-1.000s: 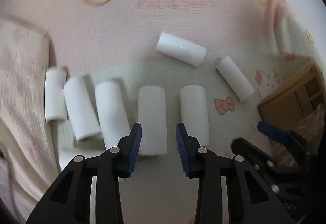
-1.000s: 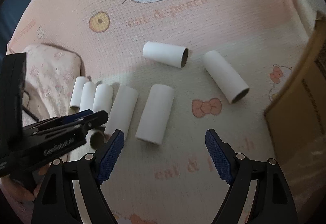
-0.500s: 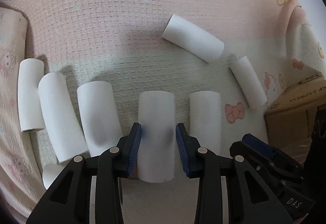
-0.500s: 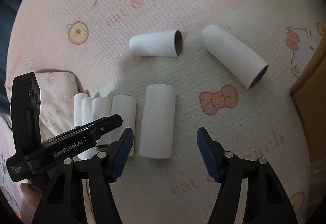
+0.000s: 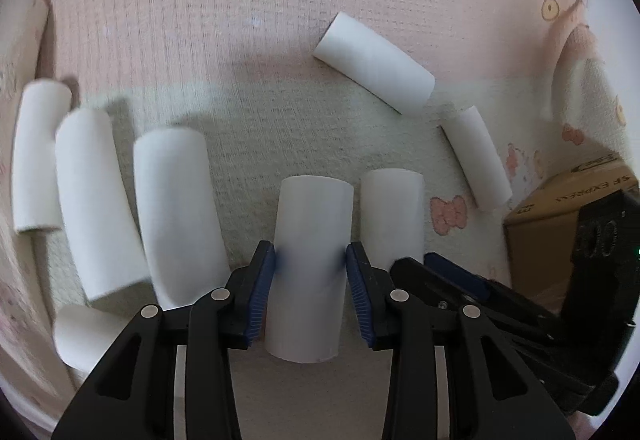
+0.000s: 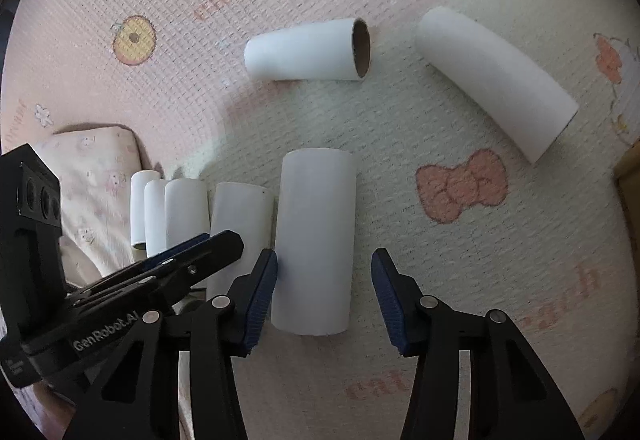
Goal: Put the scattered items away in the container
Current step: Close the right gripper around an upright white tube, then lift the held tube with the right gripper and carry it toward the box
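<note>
Pink cartoon-print mat point(image 5: 168, 19) underneath, white tubes scattered across it. Left tongs point(image 5: 310, 290) pinch one tube point(image 5: 312, 264), jaws easing apart. Right tongs point(image 6: 325, 298) closing around the neighbouring tube point(image 6: 316, 240), right pad not touching. Cardboard box point(image 5: 560, 207) at right edge.

My grippers' black arms point(image 5: 420, 324) look like smooth matt plastic, with ribbed blue pads point(image 6: 262, 292) and small shiny metal pins point(image 6: 220, 302). The white tubes point(image 6: 314, 240) seem to be matt paper with a brown card lining. The mat point(image 6: 400, 127) under them is woven-textured and printed. The brown box point(image 5: 560, 215) is matt cardboard.
</note>
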`<state>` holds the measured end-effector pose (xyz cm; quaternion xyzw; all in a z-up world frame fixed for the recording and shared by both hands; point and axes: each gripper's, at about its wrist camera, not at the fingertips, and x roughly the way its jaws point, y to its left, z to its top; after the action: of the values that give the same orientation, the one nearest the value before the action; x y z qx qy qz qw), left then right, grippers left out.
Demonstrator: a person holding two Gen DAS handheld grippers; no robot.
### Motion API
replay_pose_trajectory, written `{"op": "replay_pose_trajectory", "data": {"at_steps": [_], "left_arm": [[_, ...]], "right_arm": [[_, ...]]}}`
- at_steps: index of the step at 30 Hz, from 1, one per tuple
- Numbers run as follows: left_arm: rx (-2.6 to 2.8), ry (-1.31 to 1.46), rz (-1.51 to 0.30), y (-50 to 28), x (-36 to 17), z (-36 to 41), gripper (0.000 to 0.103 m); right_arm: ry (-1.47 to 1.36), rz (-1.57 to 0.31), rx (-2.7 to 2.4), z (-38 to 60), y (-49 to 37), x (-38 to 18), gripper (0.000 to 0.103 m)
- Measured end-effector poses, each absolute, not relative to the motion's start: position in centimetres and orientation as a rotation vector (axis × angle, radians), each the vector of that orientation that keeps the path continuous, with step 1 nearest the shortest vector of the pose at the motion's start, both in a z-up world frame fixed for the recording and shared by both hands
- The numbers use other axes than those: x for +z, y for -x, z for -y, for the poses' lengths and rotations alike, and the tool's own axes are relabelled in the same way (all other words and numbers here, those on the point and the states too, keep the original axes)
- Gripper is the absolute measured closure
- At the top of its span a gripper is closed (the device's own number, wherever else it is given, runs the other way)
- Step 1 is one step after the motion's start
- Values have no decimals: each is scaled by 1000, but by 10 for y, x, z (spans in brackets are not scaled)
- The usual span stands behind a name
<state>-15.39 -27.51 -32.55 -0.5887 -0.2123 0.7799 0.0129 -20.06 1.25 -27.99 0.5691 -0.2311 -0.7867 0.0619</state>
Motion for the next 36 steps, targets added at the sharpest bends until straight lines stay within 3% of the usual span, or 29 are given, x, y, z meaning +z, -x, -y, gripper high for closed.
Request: {"op": "replay_pose_trajectory", "data": {"at_steps": [4,8,13,23,27,32,36], "left_arm": [[2397,1833,725,147,-328,276,62],[2357,1831,795,136,-330,275,62],[2361,1835,754,121,-328,265,62],[2437,1880,476,83,-318,226,62],[2451,1902,367,63,-317,217,62],[2452,1934,347,41,-315,214,62],[2430,1976,420,24,-315,219,59]], "right_arm": [[-1728,733,-2319,-13,195,-284,65],[-1759,773,-2277,-14,188,-287,65],[-1805,702,-2257,-14,171,-284,65],[-1935,409,-2257,-11,130,-278,65],[-1976,152,-2200,2,121,-276,65],[-2048,29,-2161,12,112,-277,65],[-2132,61,-2115,10,102,-281,65]]}}
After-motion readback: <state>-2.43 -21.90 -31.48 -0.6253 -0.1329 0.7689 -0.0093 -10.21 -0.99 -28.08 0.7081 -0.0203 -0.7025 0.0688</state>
